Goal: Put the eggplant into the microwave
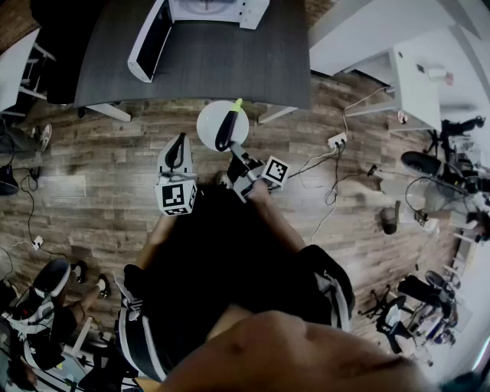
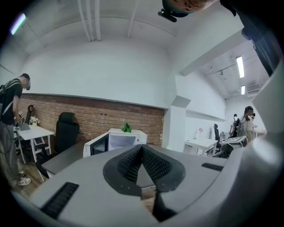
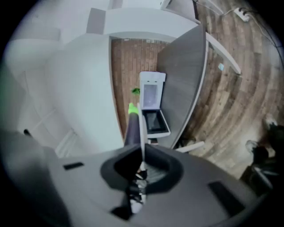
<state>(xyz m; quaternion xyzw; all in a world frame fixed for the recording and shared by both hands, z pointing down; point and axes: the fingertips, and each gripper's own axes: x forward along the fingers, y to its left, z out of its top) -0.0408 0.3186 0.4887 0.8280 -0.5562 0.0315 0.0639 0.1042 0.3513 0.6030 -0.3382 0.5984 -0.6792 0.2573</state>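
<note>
Dark eggplant [image 1: 227, 129] lies on the white plate [image 1: 207, 122] that your right gripper [image 1: 236, 155] clamps by its near rim. Its long axis runs away from the jaws, green stem toward the far, open microwave [image 1: 218, 9]. Your left gripper [image 1: 177, 149] is closed on nothing.

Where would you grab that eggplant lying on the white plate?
Probably across the eggplant mid-body, coming down from above: it lies flat on the plate, green stem pointing away, and the right tongs hold the plate's near rim.
</note>
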